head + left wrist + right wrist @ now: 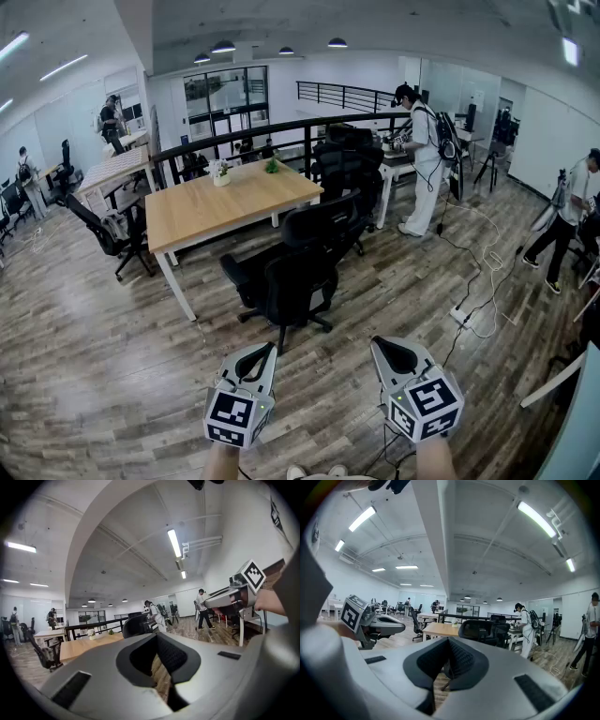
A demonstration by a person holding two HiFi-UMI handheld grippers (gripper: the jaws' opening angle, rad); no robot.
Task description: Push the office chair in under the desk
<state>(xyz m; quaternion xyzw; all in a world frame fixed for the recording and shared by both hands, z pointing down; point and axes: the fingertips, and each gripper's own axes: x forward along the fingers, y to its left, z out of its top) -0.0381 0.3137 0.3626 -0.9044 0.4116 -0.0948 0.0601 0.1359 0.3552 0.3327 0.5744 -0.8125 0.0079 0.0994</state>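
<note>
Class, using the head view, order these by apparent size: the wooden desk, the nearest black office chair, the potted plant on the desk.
1. wooden desk
2. office chair, close behind, partly because it is nearer the camera
3. potted plant

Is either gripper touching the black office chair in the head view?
No, the left gripper and the right gripper both hang short of the nearest office chair, with floor showing between.

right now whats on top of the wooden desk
A small white pot with a plant and a small green plant sit near the far edge of the wooden desk. The rest of the top looks bare. Anything directly behind the pot is covered.
</note>
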